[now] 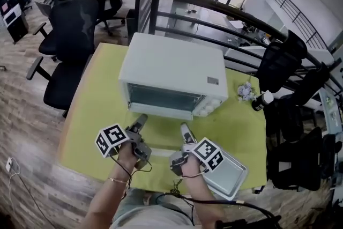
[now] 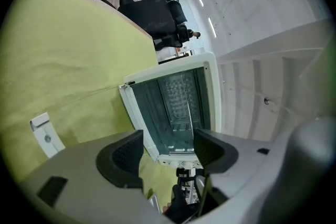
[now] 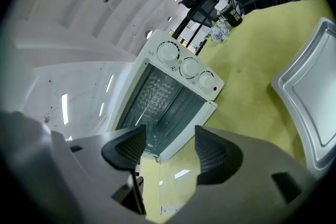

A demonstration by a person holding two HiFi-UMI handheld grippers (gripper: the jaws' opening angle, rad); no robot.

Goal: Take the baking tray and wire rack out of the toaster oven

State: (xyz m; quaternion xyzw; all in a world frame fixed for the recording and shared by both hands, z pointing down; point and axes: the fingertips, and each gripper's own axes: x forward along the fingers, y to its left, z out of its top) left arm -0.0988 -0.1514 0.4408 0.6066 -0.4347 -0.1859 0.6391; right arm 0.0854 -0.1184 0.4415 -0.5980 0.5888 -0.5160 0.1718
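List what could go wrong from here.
1. The baking tray lies at the near edge of the table, beside the right gripper; a backward swing might knock it off.
2. The wire rack appears to sit inside the toaster oven; reaching in, the left gripper could strike the lowered glass door.

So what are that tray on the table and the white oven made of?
The tray looks like bare metal, perhaps aluminium or steel: dull silver-grey, softly shiny, with a pressed rim. The toaster oven seems to be painted sheet metal: matte white, flat panels with rounded edges. Its knobs look like white plastic, though that is a guess.
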